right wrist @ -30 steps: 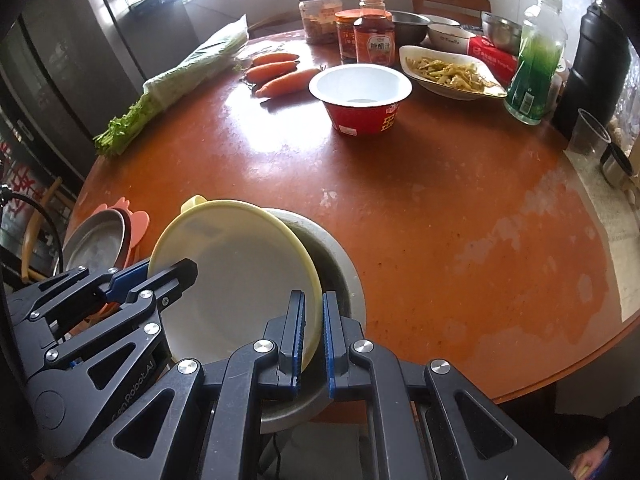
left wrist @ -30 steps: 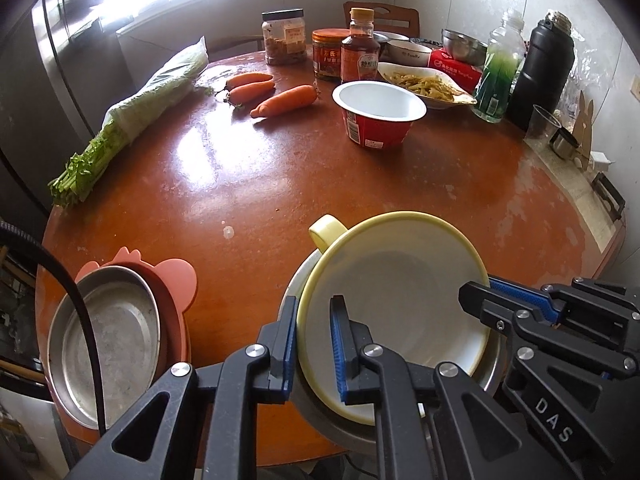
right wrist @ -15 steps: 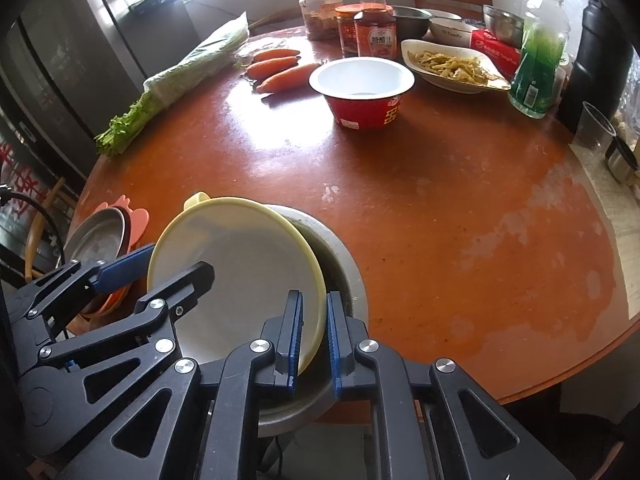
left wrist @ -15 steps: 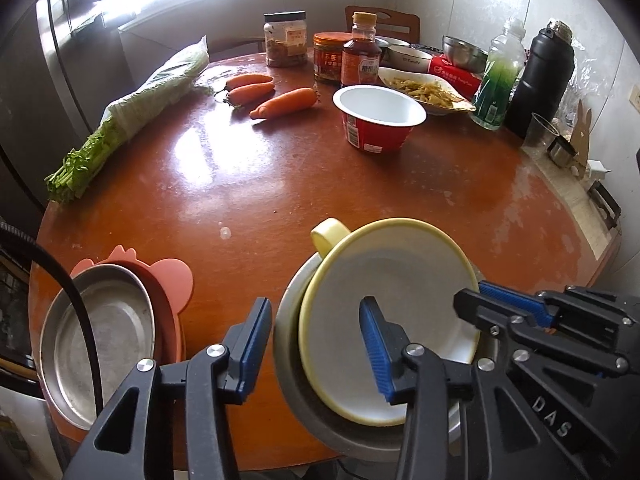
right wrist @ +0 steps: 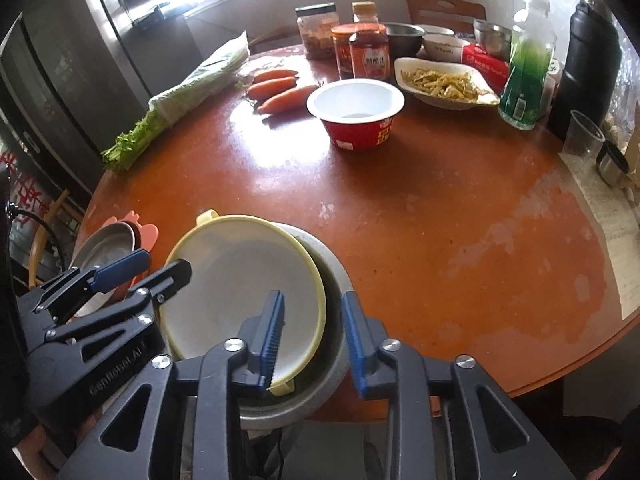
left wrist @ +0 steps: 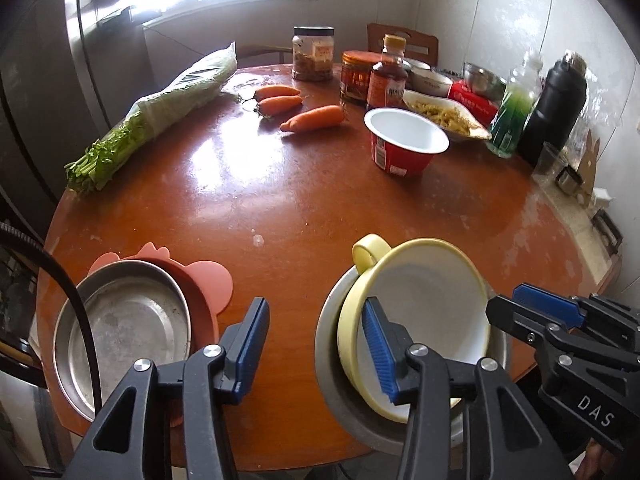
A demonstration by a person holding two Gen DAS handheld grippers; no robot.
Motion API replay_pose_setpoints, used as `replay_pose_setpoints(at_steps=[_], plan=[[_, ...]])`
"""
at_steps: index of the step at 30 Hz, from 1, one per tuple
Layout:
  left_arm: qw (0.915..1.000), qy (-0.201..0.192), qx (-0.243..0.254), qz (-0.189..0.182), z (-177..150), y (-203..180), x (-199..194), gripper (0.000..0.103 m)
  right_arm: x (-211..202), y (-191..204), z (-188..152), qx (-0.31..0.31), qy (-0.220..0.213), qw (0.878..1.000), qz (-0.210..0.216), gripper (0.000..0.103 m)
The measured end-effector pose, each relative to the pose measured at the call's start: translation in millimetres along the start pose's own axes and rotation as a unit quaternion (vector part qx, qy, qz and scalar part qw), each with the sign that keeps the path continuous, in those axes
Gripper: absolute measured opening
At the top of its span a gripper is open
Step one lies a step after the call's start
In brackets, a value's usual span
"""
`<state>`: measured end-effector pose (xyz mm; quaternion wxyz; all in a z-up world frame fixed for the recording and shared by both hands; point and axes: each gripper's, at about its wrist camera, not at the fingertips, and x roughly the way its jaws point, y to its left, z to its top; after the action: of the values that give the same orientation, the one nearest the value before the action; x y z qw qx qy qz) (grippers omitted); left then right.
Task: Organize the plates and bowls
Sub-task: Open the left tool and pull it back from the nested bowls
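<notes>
Here, at the near edge of the round table point(left wrist: 304, 216), the left gripper point(left wrist: 316, 344) has its jaws apart and opening: its left finger stands over bare wood, its right finger hangs over the near left rim of the yellow bowl point(left wrist: 420, 300), and neither blue pad presses on anything. The right gripper point(right wrist: 314, 340) is opening too, its jaws straddling the right rims of the yellow bowl and of the metal bowl point(right wrist: 332, 276) under it, with a gap showing on either side, so nothing is clamped. The yellow bowl sits tilted inside the metal bowl, its small handle pointing to the far side. Just left of this pair, also at the near edge, a metal plate point(left wrist: 124, 328) rests on a pink plate point(left wrist: 208, 280) with little ears on its rim. Past a wide stretch of bare table stands a red cup point(left wrist: 404, 144) with a white inside, right of centre. Left of it lie three carrots point(left wrist: 314, 118), and farther left a long bundle of greens point(left wrist: 168, 100) in a clear wrap lies slantwise. Behind the cup a white dish point(left wrist: 444, 114) holds yellowish strips of food. At the far edge stand two jars point(left wrist: 313, 54), a sauce bottle point(left wrist: 388, 76) and more bowls, and to the far right a green bottle point(left wrist: 516, 114) and a black flask point(left wrist: 554, 108).
</notes>
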<state>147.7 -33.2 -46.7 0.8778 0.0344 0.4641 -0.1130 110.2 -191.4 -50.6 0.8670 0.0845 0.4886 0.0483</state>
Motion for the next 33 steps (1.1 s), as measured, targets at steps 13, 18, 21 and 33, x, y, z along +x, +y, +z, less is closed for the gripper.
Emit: replay_pose_setpoints(at_steps=[13, 18, 21, 33], plan=[[0.9991, -0.037, -0.009, -0.02, 5, -2, -32, 0.05, -26, 7, 1, -0.003, -0.024, 1.0, 0.015, 0.033], [0.9984, -0.053, 0.006, -0.018, 16, -13, -44, 0.05, -34, 6, 4, -0.004, -0.035, 0.999, 0.019, 0.033], [0.9978, -0.062, 0.02, -0.015, 27, -23, -49, 0.05, -40, 4, 11, -0.004, -0.043, 0.999, 0.024, 0.033], [0.999, -0.036, 0.005, -0.026, 98, -34, -18, 0.056, -36, -26, 76, 0.043, -0.048, 0.997, 0.049, 0.042]])
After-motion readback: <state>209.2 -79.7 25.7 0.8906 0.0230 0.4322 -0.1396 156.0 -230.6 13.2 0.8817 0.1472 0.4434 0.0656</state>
